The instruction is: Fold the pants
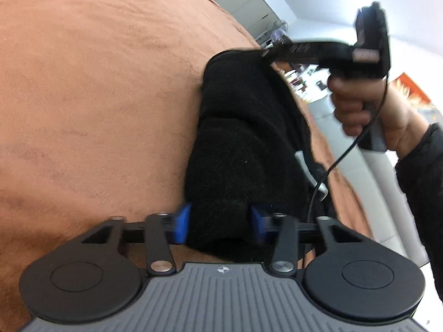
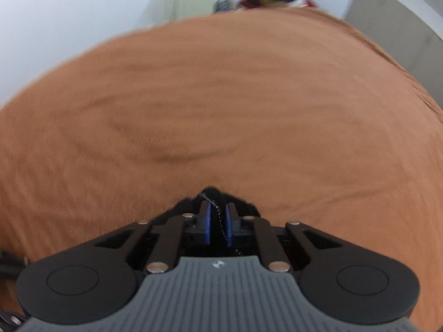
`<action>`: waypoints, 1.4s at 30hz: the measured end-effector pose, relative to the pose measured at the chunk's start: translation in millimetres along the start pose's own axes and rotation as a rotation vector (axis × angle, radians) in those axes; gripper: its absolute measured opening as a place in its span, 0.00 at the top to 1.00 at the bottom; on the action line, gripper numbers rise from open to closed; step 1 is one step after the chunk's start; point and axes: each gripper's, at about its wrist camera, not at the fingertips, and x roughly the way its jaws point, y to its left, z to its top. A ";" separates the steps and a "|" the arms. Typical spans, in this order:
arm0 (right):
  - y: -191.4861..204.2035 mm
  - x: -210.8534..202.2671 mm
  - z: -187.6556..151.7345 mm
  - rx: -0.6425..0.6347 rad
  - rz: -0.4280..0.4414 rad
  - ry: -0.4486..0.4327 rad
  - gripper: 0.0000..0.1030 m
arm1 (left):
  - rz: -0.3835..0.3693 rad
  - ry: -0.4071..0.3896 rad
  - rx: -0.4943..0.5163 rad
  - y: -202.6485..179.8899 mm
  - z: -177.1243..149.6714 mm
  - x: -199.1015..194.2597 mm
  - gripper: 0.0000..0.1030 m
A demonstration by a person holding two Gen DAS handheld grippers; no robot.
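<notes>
While black fleecy pants (image 1: 243, 127) lie bunched on rust-brown fabric-covered bed (image 1: 83, 96), left gripper (image 1: 220, 221) clamps thick near fold — right gripper (image 2: 217, 221), raised by hand (image 1: 368, 108), pinches far edge.

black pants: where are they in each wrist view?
Left wrist: black pants run up centre frame from between the left gripper pads to the right gripper.
Right wrist: only a pinched fold shows, low centre.
Shared landmark: orange blanket.
</notes>
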 end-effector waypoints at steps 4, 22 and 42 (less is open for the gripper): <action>-31.3 -20.9 -9.3 0.168 0.015 -0.109 0.97 | -0.001 -0.004 -0.015 0.2 -6.9 -0.1 0.64; -29.8 -98.6 -90.9 0.403 -0.079 -0.368 0.82 | 0.024 -0.040 -0.045 -2.7 -13.9 -19.8 0.66; 2.2 -131.4 -260.7 0.539 -0.316 -0.463 0.55 | 0.108 -0.158 -0.058 -9.8 -26.8 -82.2 0.46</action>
